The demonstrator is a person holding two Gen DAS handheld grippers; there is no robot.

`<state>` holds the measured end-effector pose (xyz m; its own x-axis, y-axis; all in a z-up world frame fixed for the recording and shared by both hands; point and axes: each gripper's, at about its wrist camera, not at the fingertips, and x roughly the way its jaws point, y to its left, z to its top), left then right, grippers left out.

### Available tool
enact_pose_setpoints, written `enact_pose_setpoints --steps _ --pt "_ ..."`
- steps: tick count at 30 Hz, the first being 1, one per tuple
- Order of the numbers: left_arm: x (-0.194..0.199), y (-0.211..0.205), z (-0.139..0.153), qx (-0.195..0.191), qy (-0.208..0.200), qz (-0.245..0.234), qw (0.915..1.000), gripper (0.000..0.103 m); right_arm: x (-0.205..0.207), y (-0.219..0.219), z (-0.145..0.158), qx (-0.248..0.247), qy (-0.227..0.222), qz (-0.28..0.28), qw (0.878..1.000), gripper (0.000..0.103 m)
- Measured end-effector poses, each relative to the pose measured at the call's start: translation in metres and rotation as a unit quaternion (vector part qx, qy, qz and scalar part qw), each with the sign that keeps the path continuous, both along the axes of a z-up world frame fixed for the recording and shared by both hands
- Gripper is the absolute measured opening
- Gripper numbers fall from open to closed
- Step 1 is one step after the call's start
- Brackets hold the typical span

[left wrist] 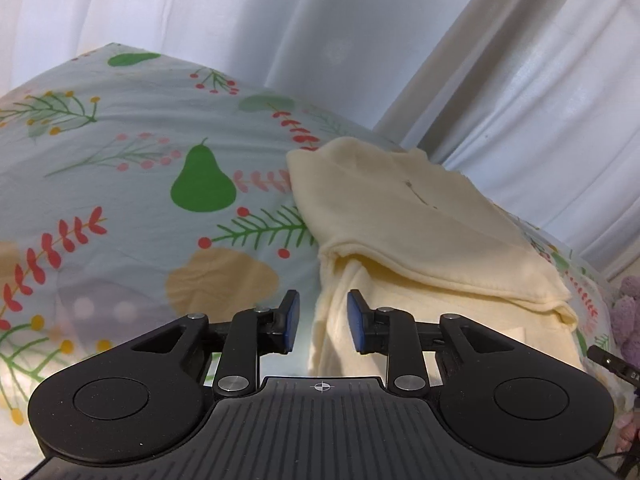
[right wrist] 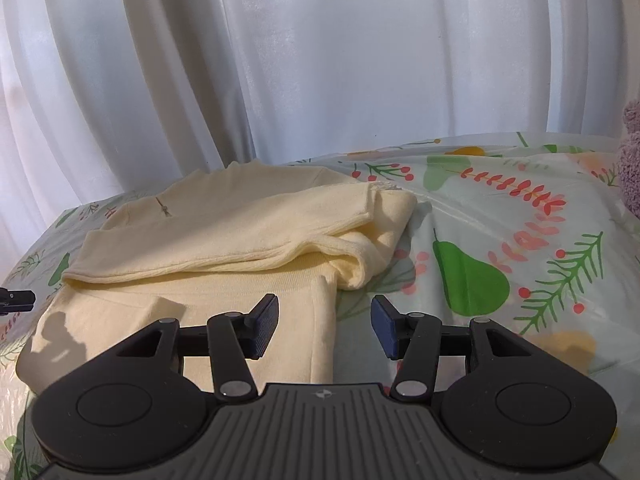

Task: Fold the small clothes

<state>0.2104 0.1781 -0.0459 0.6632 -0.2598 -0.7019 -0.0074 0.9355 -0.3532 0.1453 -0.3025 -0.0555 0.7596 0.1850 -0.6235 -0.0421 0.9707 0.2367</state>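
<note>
A pale yellow knit garment lies partly folded on the patterned bed sheet, its upper part doubled over the lower part. My left gripper is open and empty, hovering at the garment's lower left edge. In the right wrist view the same garment lies left of centre. My right gripper is open and empty over the garment's lower right edge, left finger above the cloth, right finger above the sheet.
White curtains hang behind the bed. A purple fuzzy object sits at the right edge and also shows in the right wrist view. The tip of the other gripper shows at the left edge.
</note>
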Motion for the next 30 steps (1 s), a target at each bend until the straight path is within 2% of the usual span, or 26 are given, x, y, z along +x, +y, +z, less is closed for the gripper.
enact_pose_setpoints --steps 3,8,9,10,13,15,19,22,24,26,27,30 --pt "0.006 -0.016 -0.009 0.021 0.010 -0.030 0.9993 0.039 0.005 0.010 -0.010 -0.023 0.019 0.026 0.999 0.051" --pt "0.018 -0.030 -0.017 0.019 0.015 -0.046 0.9987 0.037 0.013 0.024 -0.016 -0.029 0.027 0.042 0.998 0.050" --pt "0.019 -0.033 -0.017 0.025 0.012 -0.052 0.9983 0.036 0.015 0.025 -0.016 -0.031 0.028 0.043 0.998 0.048" --pt "0.019 -0.037 -0.017 0.034 0.008 -0.058 0.9977 0.030 0.017 0.027 -0.017 -0.035 0.030 0.045 0.998 0.046" --pt "0.019 -0.044 -0.015 0.066 -0.003 -0.063 0.9958 0.017 0.020 0.033 -0.018 -0.047 0.030 0.047 0.997 0.028" --pt "0.018 -0.046 -0.013 0.069 -0.012 -0.075 0.9947 0.013 0.019 0.037 -0.018 -0.060 0.023 0.048 0.997 0.009" --pt "0.019 -0.050 -0.015 0.069 -0.011 -0.098 0.9927 0.013 0.014 0.042 -0.015 -0.067 0.005 0.061 0.996 0.009" --pt "0.024 -0.051 -0.021 0.072 0.000 -0.093 0.9931 0.020 0.019 0.043 -0.018 -0.076 0.021 0.062 0.995 0.011" --pt "0.026 -0.052 -0.021 0.072 0.000 -0.093 0.9931 0.020 0.023 0.042 -0.020 -0.076 0.030 0.062 0.995 0.011" --pt "0.026 -0.056 -0.021 0.081 -0.006 -0.098 0.9919 0.019 0.023 0.043 -0.021 -0.079 0.028 0.064 0.994 0.011" --pt "0.026 -0.058 -0.022 0.092 -0.008 -0.101 0.9905 0.011 0.023 0.045 -0.020 -0.086 0.024 0.064 0.994 0.009" --pt "0.018 -0.062 -0.011 0.120 -0.033 -0.099 0.9873 0.010 0.018 0.052 -0.011 -0.125 0.006 0.052 0.991 0.007"
